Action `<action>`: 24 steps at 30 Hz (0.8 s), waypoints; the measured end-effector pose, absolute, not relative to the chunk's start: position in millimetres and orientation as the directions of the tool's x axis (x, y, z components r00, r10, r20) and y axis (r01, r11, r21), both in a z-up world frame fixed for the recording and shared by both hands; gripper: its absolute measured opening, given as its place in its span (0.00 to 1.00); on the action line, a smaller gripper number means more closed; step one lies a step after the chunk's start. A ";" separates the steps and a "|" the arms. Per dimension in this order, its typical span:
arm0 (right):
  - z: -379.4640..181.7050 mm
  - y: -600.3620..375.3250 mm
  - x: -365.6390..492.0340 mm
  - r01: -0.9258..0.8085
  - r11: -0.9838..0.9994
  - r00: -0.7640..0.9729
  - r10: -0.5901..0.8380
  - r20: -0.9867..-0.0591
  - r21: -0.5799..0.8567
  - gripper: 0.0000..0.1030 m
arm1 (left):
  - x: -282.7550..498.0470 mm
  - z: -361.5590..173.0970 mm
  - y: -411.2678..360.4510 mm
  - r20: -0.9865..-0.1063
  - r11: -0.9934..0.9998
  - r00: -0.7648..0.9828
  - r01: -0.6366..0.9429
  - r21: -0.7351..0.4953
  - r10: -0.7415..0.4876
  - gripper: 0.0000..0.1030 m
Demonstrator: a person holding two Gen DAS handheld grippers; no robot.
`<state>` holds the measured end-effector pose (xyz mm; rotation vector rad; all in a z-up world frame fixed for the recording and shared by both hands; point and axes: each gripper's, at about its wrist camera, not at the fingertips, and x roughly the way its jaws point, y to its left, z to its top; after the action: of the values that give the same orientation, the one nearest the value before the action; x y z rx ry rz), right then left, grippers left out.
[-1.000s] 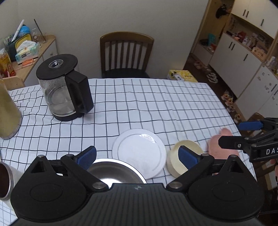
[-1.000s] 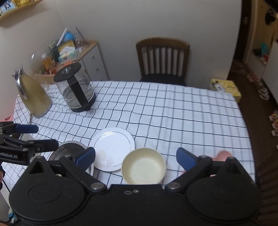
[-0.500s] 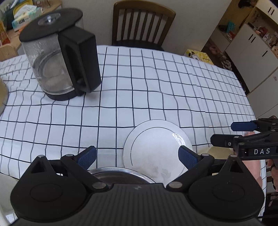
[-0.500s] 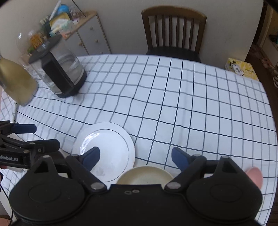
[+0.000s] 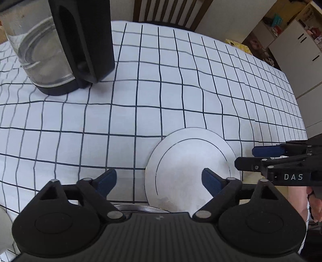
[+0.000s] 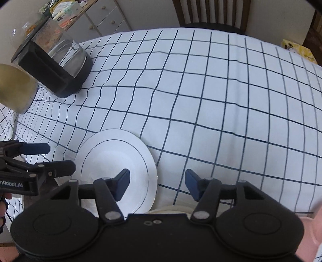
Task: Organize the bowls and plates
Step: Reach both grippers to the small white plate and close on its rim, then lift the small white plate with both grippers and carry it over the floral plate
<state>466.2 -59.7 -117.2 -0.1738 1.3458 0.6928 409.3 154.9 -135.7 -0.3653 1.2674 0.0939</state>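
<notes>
A white plate [image 5: 191,161] with a thin dark ring lies on the checked tablecloth; it also shows in the right wrist view [image 6: 116,159]. My left gripper [image 5: 159,180] is open and empty, low over the plate's left edge, with the rim of a steel bowl [image 5: 138,208] just under it. My right gripper [image 6: 157,184] is open and empty, over the plate's right edge, with the rim of a cream bowl [image 6: 169,209] just beneath. Each gripper shows from the side in the other's view, the right [image 5: 249,156] and the left [image 6: 58,159].
A glass kettle [image 5: 58,44] with a black handle stands at the back left, also in the right wrist view [image 6: 56,66]. A yellowish jug [image 6: 14,88] stands left of it. A wooden chair [image 6: 209,14] stands behind the table. White cabinets [image 5: 297,44] are at right.
Both grippers have come down and forward over the table. The plate now fills more of each view, and the two bowls have slid almost out of sight beneath the grippers.
</notes>
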 end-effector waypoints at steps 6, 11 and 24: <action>-129.1 -58.1 469.5 -0.560 0.771 0.002 0.368 -0.930 0.304 0.42 | 411.8 -151.1 153.3 -0.955 0.939 0.245 -0.256 -0.231 -0.168 0.57; -136.6 -56.8 469.2 -0.571 0.751 -0.037 0.380 -0.924 0.332 0.32 | 413.1 -161.1 158.6 -0.959 0.930 0.218 -0.278 -0.241 -0.183 0.51; -145.0 -65.3 469.8 -0.563 0.735 -0.088 0.401 -0.912 0.378 0.12 | 407.9 -166.7 169.2 -0.953 0.913 0.205 -0.298 -0.278 -0.223 0.25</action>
<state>469.8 -65.3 -145.0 -0.1414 1.4511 0.8076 407.9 169.2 -166.7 -0.4520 1.3776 0.0548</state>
